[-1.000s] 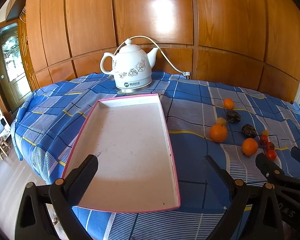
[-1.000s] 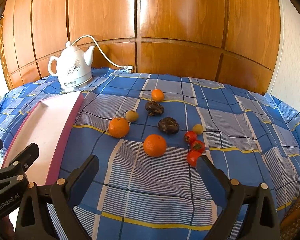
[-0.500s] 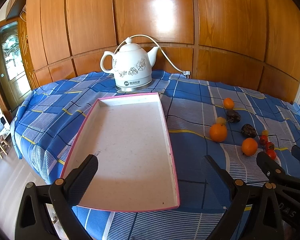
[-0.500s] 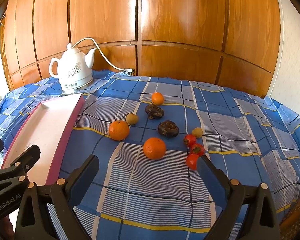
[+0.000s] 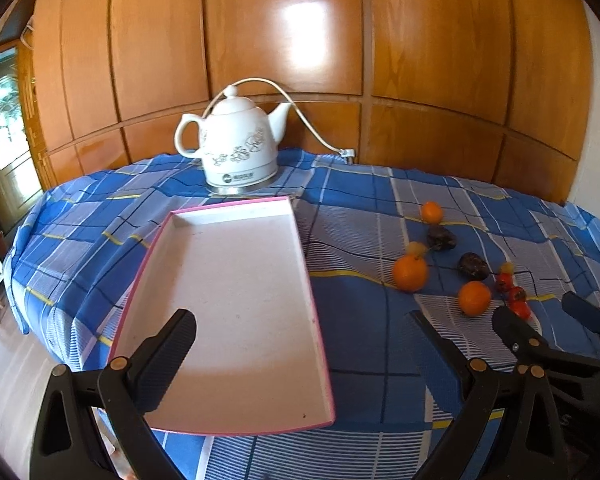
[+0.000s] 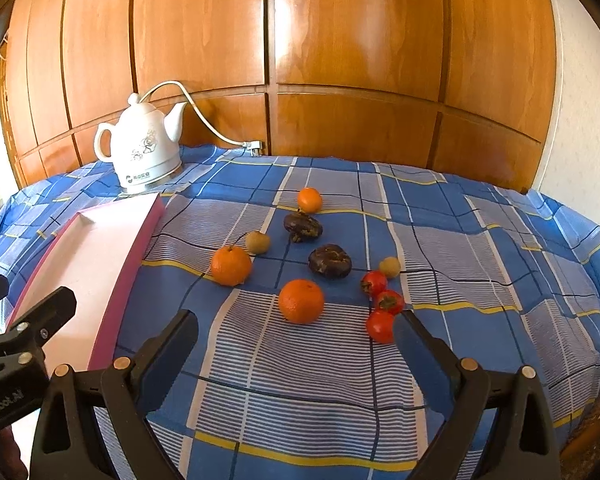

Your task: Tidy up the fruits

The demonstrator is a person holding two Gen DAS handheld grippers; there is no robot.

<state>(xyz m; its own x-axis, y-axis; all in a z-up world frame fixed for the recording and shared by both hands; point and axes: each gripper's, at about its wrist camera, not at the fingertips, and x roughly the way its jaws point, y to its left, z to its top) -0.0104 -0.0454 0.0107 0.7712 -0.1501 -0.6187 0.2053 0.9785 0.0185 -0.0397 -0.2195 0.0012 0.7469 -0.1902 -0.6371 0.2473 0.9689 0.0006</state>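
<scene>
Left tongs (image 5: 300,332) are seen released at the bottom of the left wrist view, nothing between the fingers; they hover over the near end of the pink-edged tray (image 5: 236,380), which lies empty left of centre. Right tongs (image 6: 296,332) are likewise released and empty at the bottom of the right wrist view, held above the blue checked cloth (image 6: 480,240) on the desk.

Fruits are found scattered on the cloth at centre frame in the right wrist view, all outside the tray. Nearest orange (image 6: 301,301) is placed just above the gap between the right fingers. Second orange (image 6: 231,265) is seen to its upper left, with a small yellow-green fruit (image 6: 258,241) just beside it. Small orange (image 6: 309,199) is farthest back. Two dark wrinkled fruits (image 6: 302,227) (image 6: 329,261) lie between. Three small red fruits (image 6: 381,326) are lined up right of centre, the nearest beside the right fingertip (image 6: 410,330). Another small yellowish fruit (image 6: 390,267) is set just above them.

White kettle (image 5: 236,148) is stood behind the tray's far end, its cord run to the wood-panelled wall (image 5: 440,40).
</scene>
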